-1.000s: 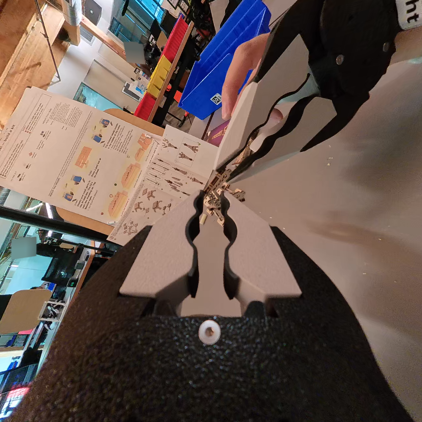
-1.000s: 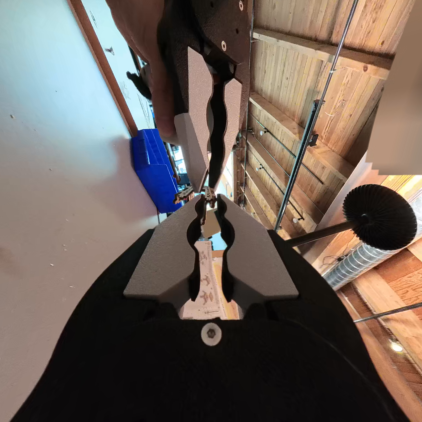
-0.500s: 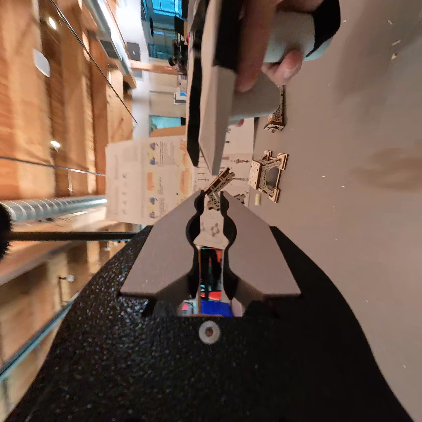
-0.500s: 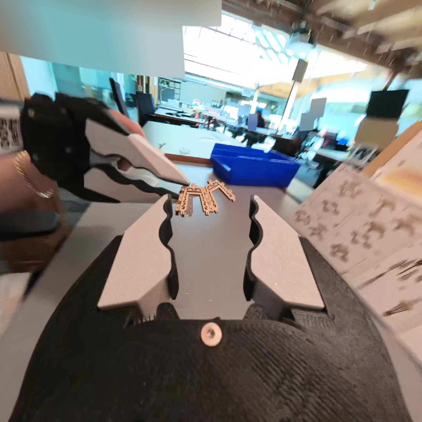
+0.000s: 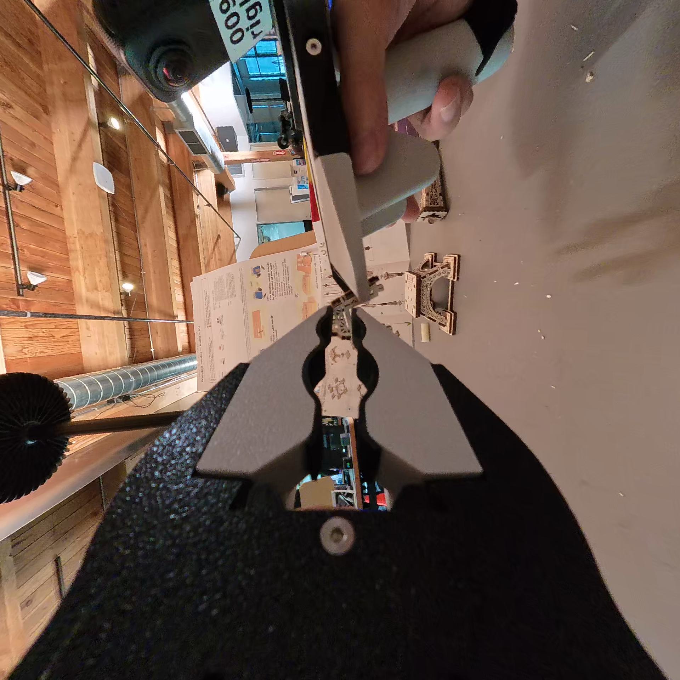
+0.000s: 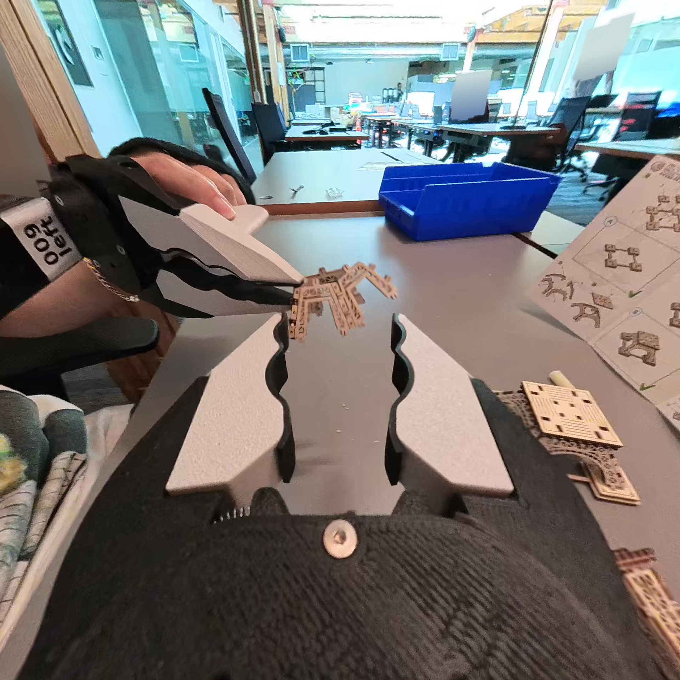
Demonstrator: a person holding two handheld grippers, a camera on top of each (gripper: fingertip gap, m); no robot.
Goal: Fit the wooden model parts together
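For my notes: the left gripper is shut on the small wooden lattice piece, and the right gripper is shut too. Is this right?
Not quite. The left gripper is shut on the wooden lattice piece, but the right gripper is open, holding nothing, as the right wrist view shows.

Bright daylight; wide-angle edge distortion; sharp focus

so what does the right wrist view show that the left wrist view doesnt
Only the right wrist view shows the blue bin, the right gripper with jaws wide open and empty, and the arched base's slotted top plate. Only the left wrist view shows the wooden ceiling, a silver duct and the colour instruction sheet. Both show the left gripper shut on the lattice piece, the arched base and the grey table.
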